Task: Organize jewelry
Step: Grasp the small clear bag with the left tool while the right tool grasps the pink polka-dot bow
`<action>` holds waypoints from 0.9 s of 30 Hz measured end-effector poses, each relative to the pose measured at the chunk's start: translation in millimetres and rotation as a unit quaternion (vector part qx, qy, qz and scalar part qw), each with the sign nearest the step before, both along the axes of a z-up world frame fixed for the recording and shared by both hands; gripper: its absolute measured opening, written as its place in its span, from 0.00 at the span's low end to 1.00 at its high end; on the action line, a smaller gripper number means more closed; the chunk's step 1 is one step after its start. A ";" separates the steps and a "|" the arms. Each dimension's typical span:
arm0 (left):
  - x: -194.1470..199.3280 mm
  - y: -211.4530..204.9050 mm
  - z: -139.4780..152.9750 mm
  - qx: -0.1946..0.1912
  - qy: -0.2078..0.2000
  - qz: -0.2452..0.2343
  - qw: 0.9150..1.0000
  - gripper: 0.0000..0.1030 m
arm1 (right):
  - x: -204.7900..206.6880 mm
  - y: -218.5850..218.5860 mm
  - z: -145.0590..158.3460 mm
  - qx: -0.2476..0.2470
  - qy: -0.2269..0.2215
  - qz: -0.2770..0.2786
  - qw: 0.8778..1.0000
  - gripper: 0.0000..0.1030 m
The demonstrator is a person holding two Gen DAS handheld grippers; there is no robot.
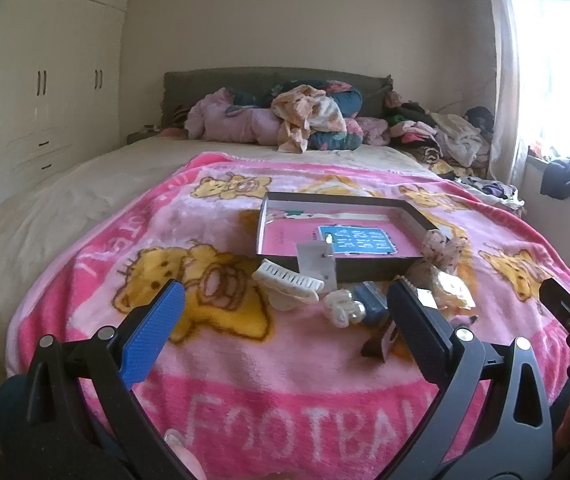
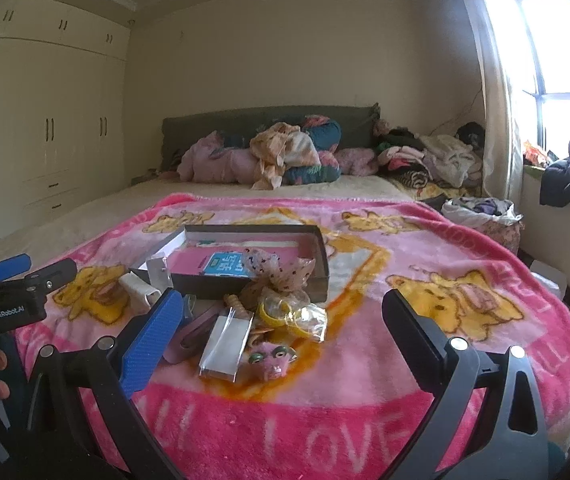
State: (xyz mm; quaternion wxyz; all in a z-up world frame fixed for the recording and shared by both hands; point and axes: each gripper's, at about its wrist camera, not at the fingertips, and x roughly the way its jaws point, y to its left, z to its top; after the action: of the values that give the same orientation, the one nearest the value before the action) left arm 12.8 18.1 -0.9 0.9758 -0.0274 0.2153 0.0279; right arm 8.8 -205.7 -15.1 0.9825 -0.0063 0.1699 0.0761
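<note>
Left gripper (image 1: 285,312): fingers spread wide, nothing between them, hovering low over the near part of a pink bear-print blanket (image 1: 97,248). Right gripper (image 2: 281,320): likewise spread wide and unloaded, over the same blanket. Cream hair claw (image 1: 285,284): on the blanket, left of the pile, just near of the box. Small white clip (image 1: 341,308) and blue clip (image 1: 371,302): beside it to the right. Shallow dark box (image 1: 369,270): open, pink-lined, blue card inside, just beyond the pile. Sheer dotted bow (image 2: 277,270): resting against the box's near right wall. Clear packet (image 2: 227,342), yellow ring item (image 2: 281,312), pink figure head (image 2: 273,362): nearest part of the heap. Far end: bedding and clothes piled by the headboard (image 2: 213,124).
</note>
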 end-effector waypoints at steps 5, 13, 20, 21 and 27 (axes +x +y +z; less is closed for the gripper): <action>7.9 6.7 -5.2 -0.001 0.012 0.007 1.000 0.90 | 9.8 5.9 -2.9 -0.004 0.009 0.008 1.000 0.94; 26.4 13.4 -9.8 0.000 0.028 0.010 1.000 0.90 | 29.7 9.9 -5.3 -0.006 0.018 0.020 1.000 0.94; 45.8 14.3 -13.7 0.004 0.042 0.010 0.999 0.90 | 52.0 6.8 -5.5 0.001 0.037 0.025 0.999 0.94; 48.2 14.1 -14.2 0.004 0.042 0.009 0.999 0.89 | 55.3 6.6 -5.7 0.001 0.039 0.024 0.999 0.94; 66.9 14.5 -9.2 -0.006 0.039 0.003 0.999 0.90 | 78.6 1.9 -5.3 0.005 0.047 0.016 0.999 0.94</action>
State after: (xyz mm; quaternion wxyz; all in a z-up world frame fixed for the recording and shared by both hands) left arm 79.7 32.6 -10.1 0.9663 -0.0331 0.2533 0.0304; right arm 87.4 -203.9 -20.4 0.9721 -0.0009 0.2154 0.0927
